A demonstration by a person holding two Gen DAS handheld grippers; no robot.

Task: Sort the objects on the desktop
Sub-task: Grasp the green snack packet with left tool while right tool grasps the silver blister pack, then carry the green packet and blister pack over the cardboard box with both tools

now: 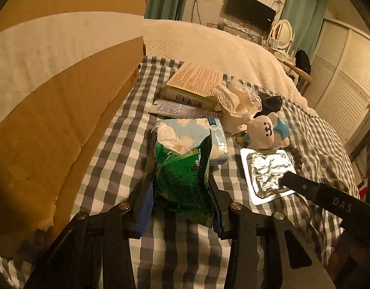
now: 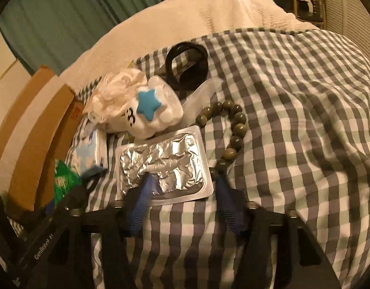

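The left tongs [image 1: 182, 187] pinched a green packet [image 1: 185, 180] between both fingers, above the checked cloth [image 1: 108, 168] and just beside the cardboard box [image 1: 64, 96] at the cloth's left edge. The right tongs [image 2: 182, 185] were spread, with the foil blister pack [image 2: 163, 166] lying between the fingers. A bead bracelet [image 2: 233, 125] lay just beside the pack.

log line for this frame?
left gripper: shut on green packet | right gripper: open, straddling foil blister pack | cardboard box: left
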